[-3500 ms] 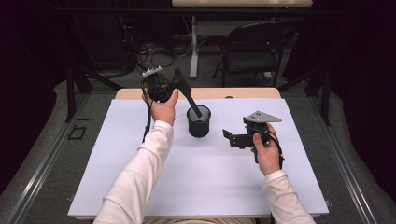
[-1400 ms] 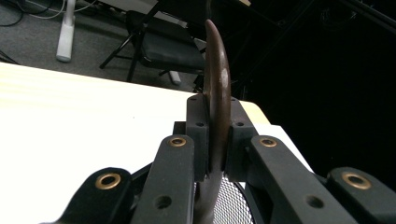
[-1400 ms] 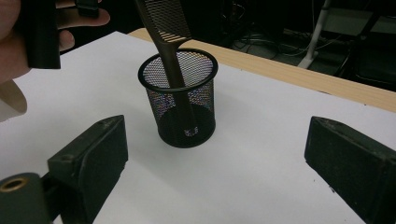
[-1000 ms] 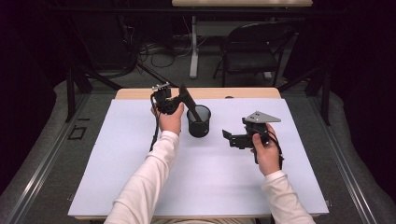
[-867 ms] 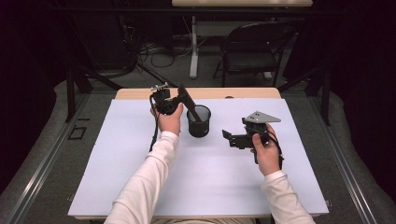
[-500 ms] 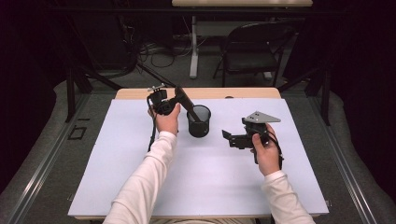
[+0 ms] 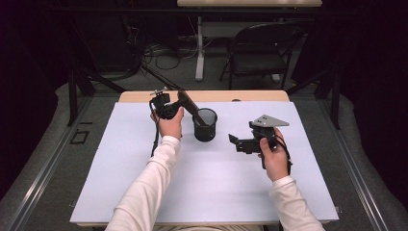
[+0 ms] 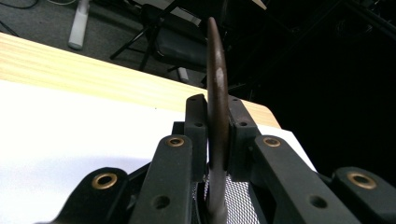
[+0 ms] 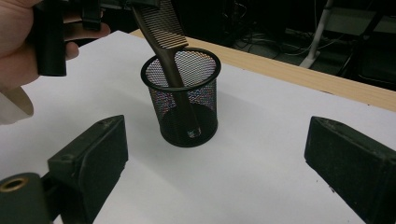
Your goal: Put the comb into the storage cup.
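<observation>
A black mesh cup [image 7: 205,126] stands upright on the white table cover, toward the back middle. My left gripper [image 7: 181,99] is shut on a dark brown comb [image 7: 192,109] that slants down into the cup. In the left gripper view the comb [image 8: 217,88] stands edge-on between the jaws, with the cup's mesh [image 8: 239,206] just below. The right gripper view shows the comb [image 9: 164,32] with its lower end resting on the bottom of the cup [image 9: 182,100]. My right gripper [image 7: 235,143] is open with nothing in it, right of the cup, jaws pointing at it.
The white cover [image 7: 207,192] spreads over most of the wooden table, whose bare strip [image 7: 226,96] runs along the far edge. A folding chair [image 7: 262,48] and table legs stand on the floor beyond. Wide free room lies in front of the cup.
My left hand has come down and closer to the cup, and the comb has slid deeper into it. The right gripper has stayed where it was, open.
</observation>
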